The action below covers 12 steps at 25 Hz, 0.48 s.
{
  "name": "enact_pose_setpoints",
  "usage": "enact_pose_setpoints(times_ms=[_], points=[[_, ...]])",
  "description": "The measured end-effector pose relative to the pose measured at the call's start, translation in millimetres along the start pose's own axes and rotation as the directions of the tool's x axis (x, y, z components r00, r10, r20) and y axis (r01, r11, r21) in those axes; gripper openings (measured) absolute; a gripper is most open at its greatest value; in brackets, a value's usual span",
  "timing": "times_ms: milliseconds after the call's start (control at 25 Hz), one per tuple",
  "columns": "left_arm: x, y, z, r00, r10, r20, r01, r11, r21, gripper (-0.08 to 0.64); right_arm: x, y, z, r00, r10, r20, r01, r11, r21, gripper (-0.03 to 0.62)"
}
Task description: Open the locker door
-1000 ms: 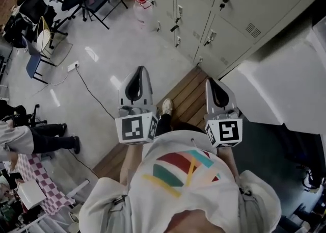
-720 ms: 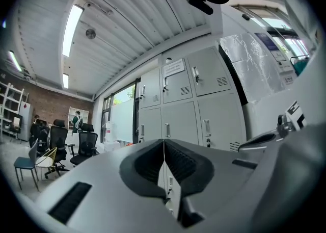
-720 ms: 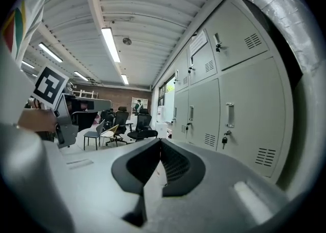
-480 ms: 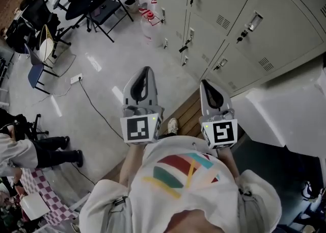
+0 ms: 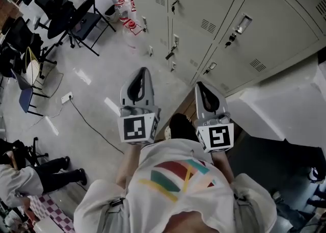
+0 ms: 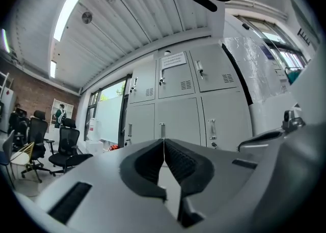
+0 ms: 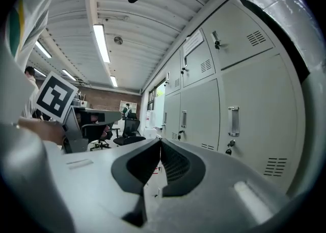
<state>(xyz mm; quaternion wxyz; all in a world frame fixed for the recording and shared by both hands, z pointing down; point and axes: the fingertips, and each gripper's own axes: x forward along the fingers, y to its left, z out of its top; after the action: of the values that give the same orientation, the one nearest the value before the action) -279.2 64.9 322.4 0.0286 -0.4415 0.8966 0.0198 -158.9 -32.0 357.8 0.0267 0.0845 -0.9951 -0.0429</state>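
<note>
The left gripper (image 5: 143, 70) and the right gripper (image 5: 199, 85) are held level, side by side above the floor (image 5: 97, 69); both are aimed toward the bank of grey lockers (image 5: 214, 13) and kept apart from it. The fingers of each gripper are pressed together, and nothing is gripped between them in either the left gripper view or the right gripper view. Every locker door (image 7: 244, 74) in sight is shut, the handles (image 7: 233, 121) are untouched, and black chairs (image 5: 76, 18) are seen off to the left.
</note>
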Motion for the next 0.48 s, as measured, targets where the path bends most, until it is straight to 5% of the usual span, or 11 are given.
enact_pose_setpoints(times_ms=[480], points=[[59.6,-34.3,25.8,0.997,-0.063,0.044,0.063,0.998,-0.005,0.017,42.2,-45.2,18.2,1.0,-0.004,0.017,0.004,1.0,0.013,0.005]])
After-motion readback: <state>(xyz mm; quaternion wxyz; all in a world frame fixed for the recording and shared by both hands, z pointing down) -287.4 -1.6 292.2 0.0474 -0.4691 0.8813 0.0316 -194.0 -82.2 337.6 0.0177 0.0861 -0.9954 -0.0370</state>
